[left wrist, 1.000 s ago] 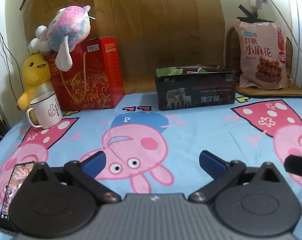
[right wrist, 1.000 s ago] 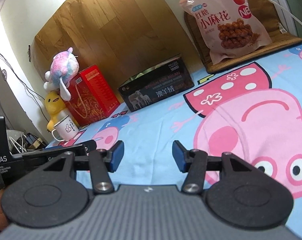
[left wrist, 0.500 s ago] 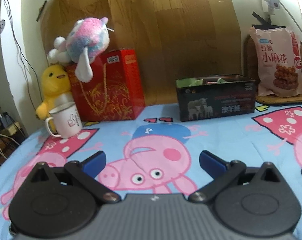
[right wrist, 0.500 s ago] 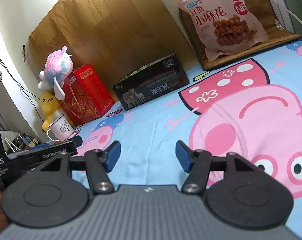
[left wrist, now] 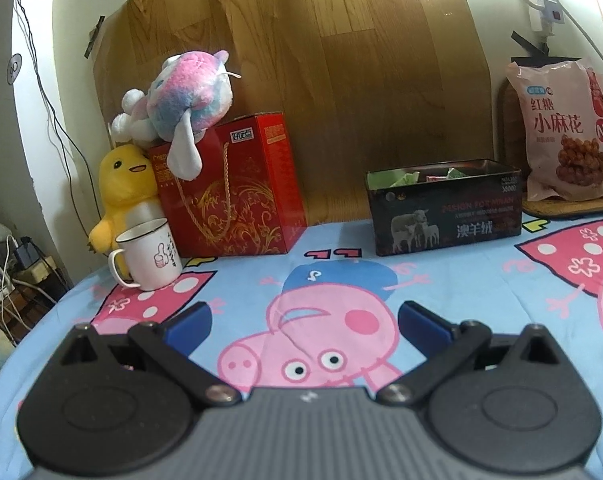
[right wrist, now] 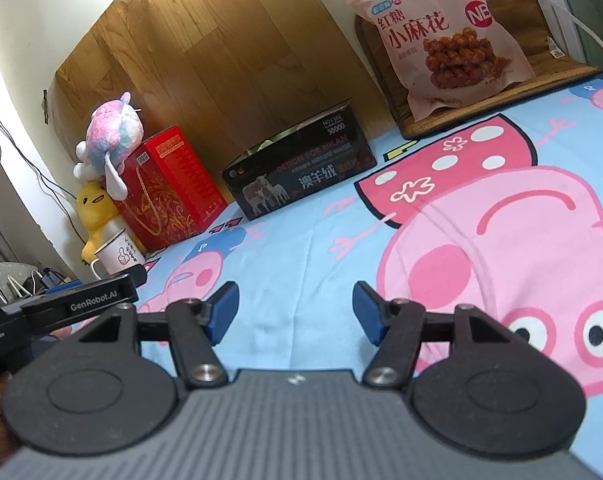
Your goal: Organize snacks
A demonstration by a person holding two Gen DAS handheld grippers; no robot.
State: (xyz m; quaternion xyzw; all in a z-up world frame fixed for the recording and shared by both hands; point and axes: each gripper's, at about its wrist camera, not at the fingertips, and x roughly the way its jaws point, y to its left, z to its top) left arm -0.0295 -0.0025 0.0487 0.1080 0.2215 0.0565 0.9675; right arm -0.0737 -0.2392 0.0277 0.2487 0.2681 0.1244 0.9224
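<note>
A black tin box (left wrist: 445, 210) (right wrist: 301, 180) with small wrapped snacks inside stands at the far side of the cartoon-print cloth (left wrist: 321, 280). A big pink snack bag (left wrist: 563, 132) (right wrist: 441, 36) leans against the wall to its right. My left gripper (left wrist: 304, 322) hovers over the cloth, open, nothing between its blue pads. My right gripper (right wrist: 294, 312) is over the cloth too, its jaws opening with nothing between them. The left gripper's body (right wrist: 77, 304) shows at the left edge of the right wrist view.
A red gift box (left wrist: 237, 188) stands at the back left with a pink-blue plush (left wrist: 181, 96) on top. A yellow plush duck (left wrist: 121, 184) and a white mug (left wrist: 149, 254) sit beside it. Cables and clutter (left wrist: 5, 272) lie off the left edge. A woven mat (right wrist: 501, 96) holds the bag.
The left view has tilted up and swung left, so the phone at the lower left dropped out of sight. My right gripper's pads have spread wider apart.
</note>
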